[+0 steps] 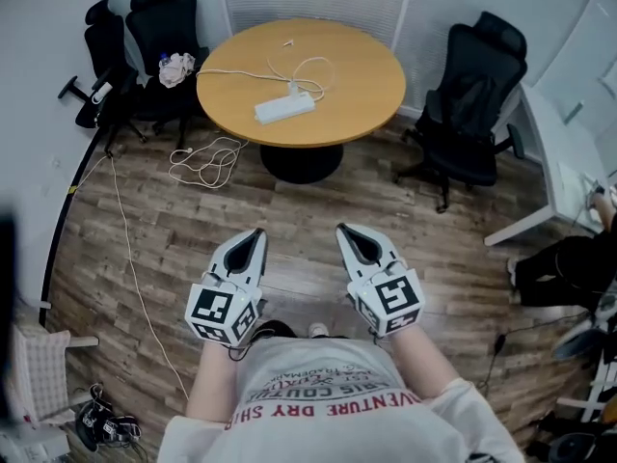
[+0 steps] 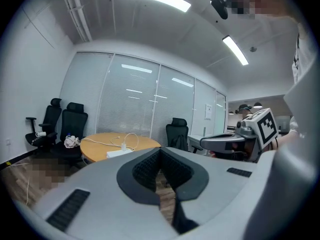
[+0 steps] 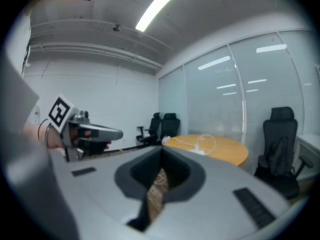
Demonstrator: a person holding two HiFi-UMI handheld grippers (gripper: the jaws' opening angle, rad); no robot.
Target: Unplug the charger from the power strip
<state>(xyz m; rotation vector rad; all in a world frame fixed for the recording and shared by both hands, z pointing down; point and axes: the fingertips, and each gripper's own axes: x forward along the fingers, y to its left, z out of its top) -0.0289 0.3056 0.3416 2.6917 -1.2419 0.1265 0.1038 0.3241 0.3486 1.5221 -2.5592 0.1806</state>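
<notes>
- Power strip (image 1: pixel 284 108) is lying at a slant on the round wooden counter (image 1: pixel 366 85), a bit left of centre in the head view.
- Charger (image 1: pixel 295 89) is a small white block at the strip's right end and looks plugged in. It's too small to say how deep it's seated.
- A thin white cord (image 1: pixel 310 66) loops across the counter top right behind the charger.
- Left gripper (image 1: pixel 253 239) is held low in front of the person, over the wood floor (image 1: pixel 154 220), pointing towards the counter and well apart from it.
- Its fingers (image 2: pixel 100 184) are pressed together at the tips with nothing between them. Only a sliver of floor shows through the gap further back.
- Right gripper (image 1: pixel 349 231) is the same deal, side by side with the left one, near it but not touching.
- Right fingers (image 3: pixel 215 194) are fully closed tip to tip and hold nothing.
- So neither gripper is anywhere near the strip or the charger, and both things sit untouched on the counter.
- A floor cable (image 1: pixel 204 162), also white, lies in a loose tangle by the left side of the counter's base.
- Two black chairs (image 1: pixel 145 37) are parked at the far left of the counter, and another black chair (image 1: pixel 472 104) stands on the right.
</notes>
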